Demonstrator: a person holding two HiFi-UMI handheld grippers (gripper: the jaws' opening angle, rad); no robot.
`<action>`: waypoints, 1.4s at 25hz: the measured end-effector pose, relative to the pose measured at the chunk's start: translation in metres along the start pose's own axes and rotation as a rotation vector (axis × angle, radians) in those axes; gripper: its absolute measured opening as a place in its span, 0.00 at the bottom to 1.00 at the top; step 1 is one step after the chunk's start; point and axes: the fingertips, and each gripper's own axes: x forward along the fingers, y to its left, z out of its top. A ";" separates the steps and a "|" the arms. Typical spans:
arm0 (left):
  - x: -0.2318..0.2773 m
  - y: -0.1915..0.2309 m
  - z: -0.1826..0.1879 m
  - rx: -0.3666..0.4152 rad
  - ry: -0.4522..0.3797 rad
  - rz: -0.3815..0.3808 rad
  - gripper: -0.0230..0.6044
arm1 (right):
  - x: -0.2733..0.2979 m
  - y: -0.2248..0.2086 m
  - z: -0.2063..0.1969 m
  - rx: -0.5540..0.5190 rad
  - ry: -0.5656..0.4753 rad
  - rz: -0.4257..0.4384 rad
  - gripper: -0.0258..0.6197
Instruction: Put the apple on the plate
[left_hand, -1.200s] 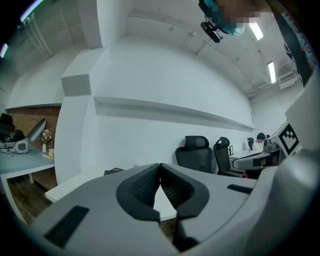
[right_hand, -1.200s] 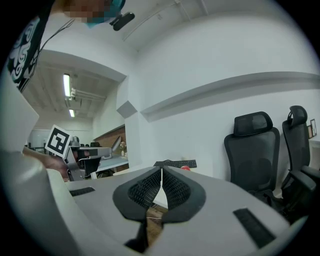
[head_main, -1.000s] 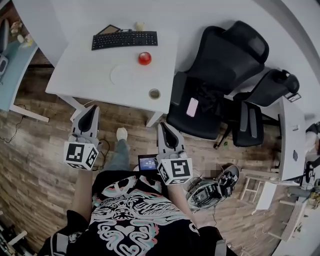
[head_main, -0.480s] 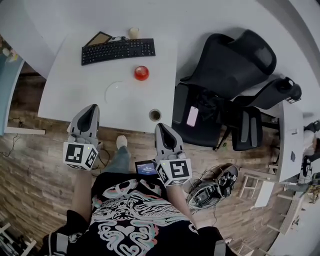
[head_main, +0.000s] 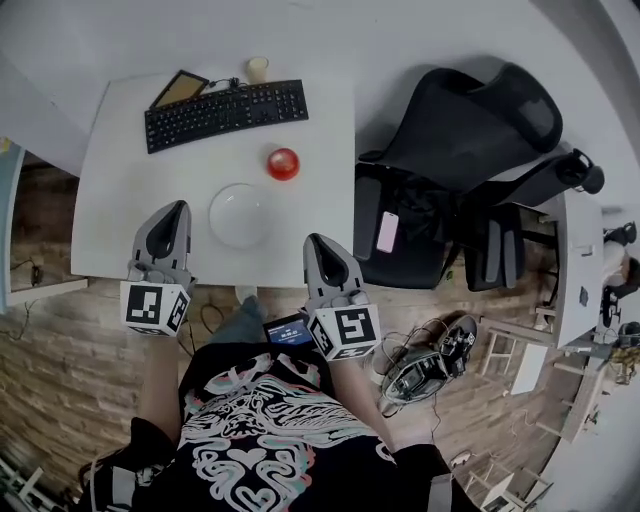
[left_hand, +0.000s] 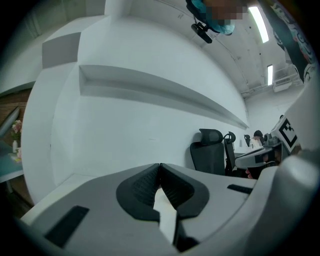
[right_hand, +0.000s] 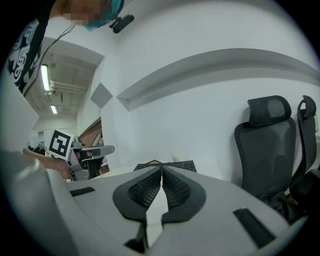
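Note:
A red apple (head_main: 283, 163) sits on the white table (head_main: 115, 185), just behind and to the right of a white plate (head_main: 239, 215). My left gripper (head_main: 176, 207) hangs over the table's near edge, left of the plate, shut and empty. My right gripper (head_main: 315, 241) is at the near right corner, right of the plate, also shut with nothing in it. In the left gripper view the jaws (left_hand: 159, 165) meet at the tip; in the right gripper view the jaws (right_hand: 161, 168) do too. Neither gripper view shows the apple or the plate.
A black keyboard (head_main: 213, 114), a tablet (head_main: 180, 88) and a small cup (head_main: 258, 69) lie along the table's far edge. A black office chair (head_main: 450, 150) with a pink phone (head_main: 387, 231) on its seat stands right of the table. Gear lies on the wood floor (head_main: 430, 365).
Both grippers have come forward to the table's near edge. The apple and plate now lie closer to them, and the small roll at the table's near right corner is covered by the right gripper.

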 end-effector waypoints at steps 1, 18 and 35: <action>0.005 0.004 -0.002 0.006 0.009 -0.005 0.06 | 0.005 0.000 0.000 -0.003 0.003 -0.003 0.09; 0.044 0.008 -0.013 0.011 0.053 0.000 0.06 | 0.035 -0.037 0.009 0.000 0.023 -0.032 0.09; 0.108 -0.021 -0.048 0.065 0.152 -0.054 0.06 | 0.070 -0.085 -0.014 0.060 0.067 -0.026 0.09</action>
